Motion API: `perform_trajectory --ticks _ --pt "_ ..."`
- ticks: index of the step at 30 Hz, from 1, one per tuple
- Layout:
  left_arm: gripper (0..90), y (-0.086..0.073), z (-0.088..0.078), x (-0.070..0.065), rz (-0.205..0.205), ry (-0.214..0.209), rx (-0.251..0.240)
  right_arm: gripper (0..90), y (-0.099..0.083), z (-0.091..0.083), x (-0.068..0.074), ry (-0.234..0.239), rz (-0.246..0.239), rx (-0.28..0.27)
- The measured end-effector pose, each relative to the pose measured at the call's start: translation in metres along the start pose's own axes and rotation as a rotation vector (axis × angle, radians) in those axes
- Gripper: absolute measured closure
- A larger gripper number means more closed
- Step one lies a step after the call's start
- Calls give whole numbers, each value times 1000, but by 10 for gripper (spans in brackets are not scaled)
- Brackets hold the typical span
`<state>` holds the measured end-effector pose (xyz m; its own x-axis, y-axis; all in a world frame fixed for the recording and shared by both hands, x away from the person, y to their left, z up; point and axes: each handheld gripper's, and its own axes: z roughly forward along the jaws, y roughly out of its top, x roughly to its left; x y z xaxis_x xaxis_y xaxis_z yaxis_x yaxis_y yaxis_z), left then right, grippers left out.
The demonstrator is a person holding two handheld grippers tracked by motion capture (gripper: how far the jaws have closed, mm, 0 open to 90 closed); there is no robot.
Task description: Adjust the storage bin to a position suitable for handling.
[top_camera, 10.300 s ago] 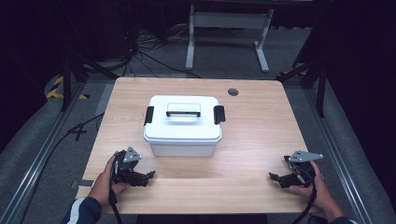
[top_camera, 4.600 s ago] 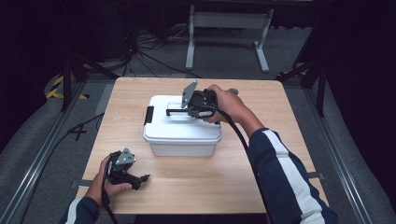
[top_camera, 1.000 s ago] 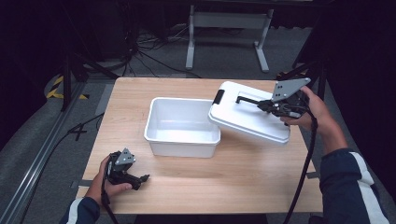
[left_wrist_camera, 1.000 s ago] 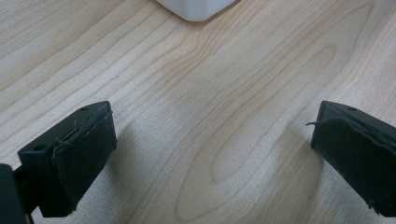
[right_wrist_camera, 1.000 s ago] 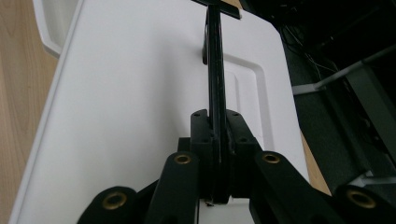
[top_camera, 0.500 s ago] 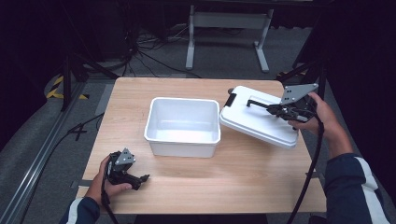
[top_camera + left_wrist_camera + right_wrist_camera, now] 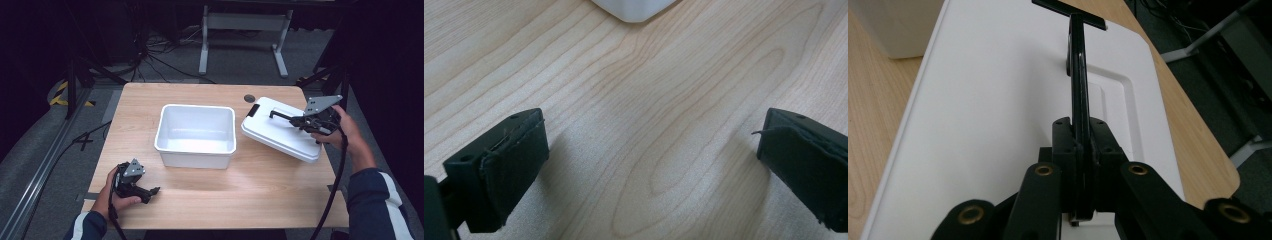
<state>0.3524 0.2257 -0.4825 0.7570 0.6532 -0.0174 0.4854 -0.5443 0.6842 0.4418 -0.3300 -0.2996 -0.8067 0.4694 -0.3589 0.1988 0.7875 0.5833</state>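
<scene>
An open white bin stands in the middle of the wooden table; its inside looks bare. To its right the white lid hangs tilted, low over the table's right side. My right gripper is shut on the lid's black handle. In the right gripper view the jaws clamp that thin handle above the lid, with the bin's wall at upper left. My left gripper rests open at the front left. In its own view the fingers stand wide apart over bare wood, and the bin's corner shows ahead.
A dark round hole sits in the tabletop near the far edge, just behind the lid. The lid's outer side lies close to the table's right edge. Beyond the table are floor cables and a metal stand.
My right gripper has carried the lid further right and lower, away from the bin. The left gripper has stayed in place.
</scene>
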Motion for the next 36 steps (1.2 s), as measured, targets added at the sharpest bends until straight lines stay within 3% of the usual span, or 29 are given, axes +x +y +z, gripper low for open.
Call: perform_trajectory --ticks 4,17,25,36 --pt "5 0 0 0 0 0 0 844 -8 23 1 19 12 31" --pt "6 0 0 0 0 -1 0 844 -19 57 0 40 52 62" --pt "6 0 0 0 0 -1 0 844 -28 70 -6 38 92 75" --pt "6 0 0 1 13 5 -2 843 -32 82 -7 40 95 99"
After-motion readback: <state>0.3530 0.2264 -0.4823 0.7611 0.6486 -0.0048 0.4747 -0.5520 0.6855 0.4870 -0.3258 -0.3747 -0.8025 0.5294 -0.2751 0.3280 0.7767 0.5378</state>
